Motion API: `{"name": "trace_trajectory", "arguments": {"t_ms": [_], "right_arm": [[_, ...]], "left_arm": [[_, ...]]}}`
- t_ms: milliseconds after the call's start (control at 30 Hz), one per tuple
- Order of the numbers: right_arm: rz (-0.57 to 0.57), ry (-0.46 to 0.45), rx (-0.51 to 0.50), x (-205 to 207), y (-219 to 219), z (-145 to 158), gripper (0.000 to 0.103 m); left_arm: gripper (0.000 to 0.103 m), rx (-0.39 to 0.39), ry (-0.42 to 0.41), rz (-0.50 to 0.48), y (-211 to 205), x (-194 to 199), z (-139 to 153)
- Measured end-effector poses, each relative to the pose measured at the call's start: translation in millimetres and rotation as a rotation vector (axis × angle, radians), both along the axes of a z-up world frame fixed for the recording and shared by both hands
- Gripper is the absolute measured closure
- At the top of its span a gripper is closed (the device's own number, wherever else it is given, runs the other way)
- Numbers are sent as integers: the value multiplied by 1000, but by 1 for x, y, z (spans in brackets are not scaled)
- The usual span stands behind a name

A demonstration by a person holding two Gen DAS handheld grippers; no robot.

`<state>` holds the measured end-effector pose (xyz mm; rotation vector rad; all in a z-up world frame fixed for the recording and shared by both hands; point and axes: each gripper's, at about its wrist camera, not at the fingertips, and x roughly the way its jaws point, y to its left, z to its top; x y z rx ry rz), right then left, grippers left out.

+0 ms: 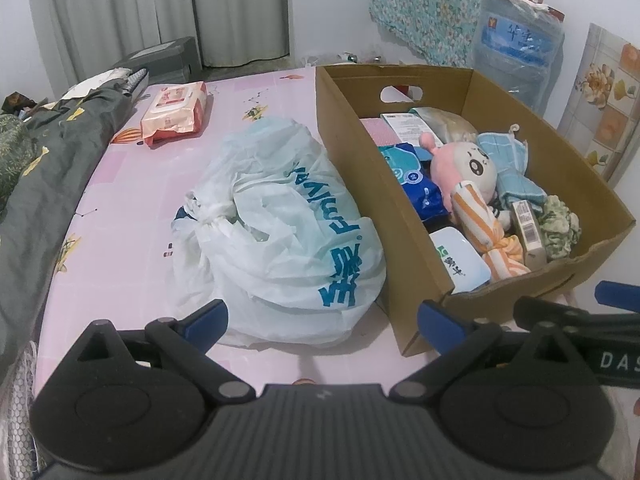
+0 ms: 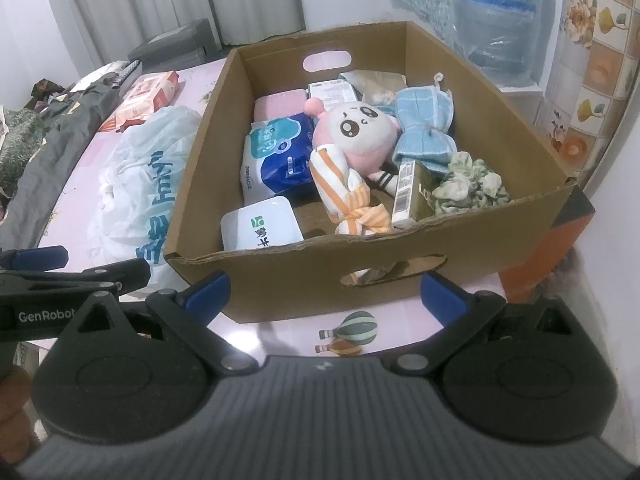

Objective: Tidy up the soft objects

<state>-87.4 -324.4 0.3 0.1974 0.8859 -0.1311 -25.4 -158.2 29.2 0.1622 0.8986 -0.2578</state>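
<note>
- Left claw [image 1: 322, 322] is spread wide with nothing in it, hovering low over the pink surface [image 1: 120, 216]. Right claw [image 2: 325, 294] is the same deal, wide and empty.
- Straight ahead of the left claw, just past its tips, sits a knotted white plastic bag [image 1: 280, 232] with blue print, lying on the surface right against the left wall of the cardboard box [image 1: 360, 168].
- The right claw faces the near wall of that box, the one with the handle cutout, and sits close to it without touching.
- The box is pretty full: pink plush doll [image 2: 356, 132] in the middle, orange striped cloth [image 2: 344, 192] lying across it, light blue towel [image 2: 424, 128] on the right, green scrunchie [image 2: 468, 184] in the near right corner, blue tissue pack [image 2: 276, 152] on the left, white container [image 2: 262, 228] at the near left, and a small upright carton [image 2: 408, 188] beside the scrunchie.
- Further out, a pink wet wipes pack [image 1: 176, 114] lies on the surface, well apart from the bag.
- The left view shows the whole bag and its knot; the right view only catches a slice of it, but looks down into the box much better.
- Each view catches the other claw at its edge.
</note>
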Motion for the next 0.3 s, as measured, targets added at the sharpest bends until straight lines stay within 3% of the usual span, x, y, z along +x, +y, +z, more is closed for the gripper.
{"name": "trace_trajectory", "arguments": {"t_ms": [300], "right_arm": [[1,4,5,1,-1,-1,1]], "left_arm": [[2,1,4,-1,2,0,0]]}}
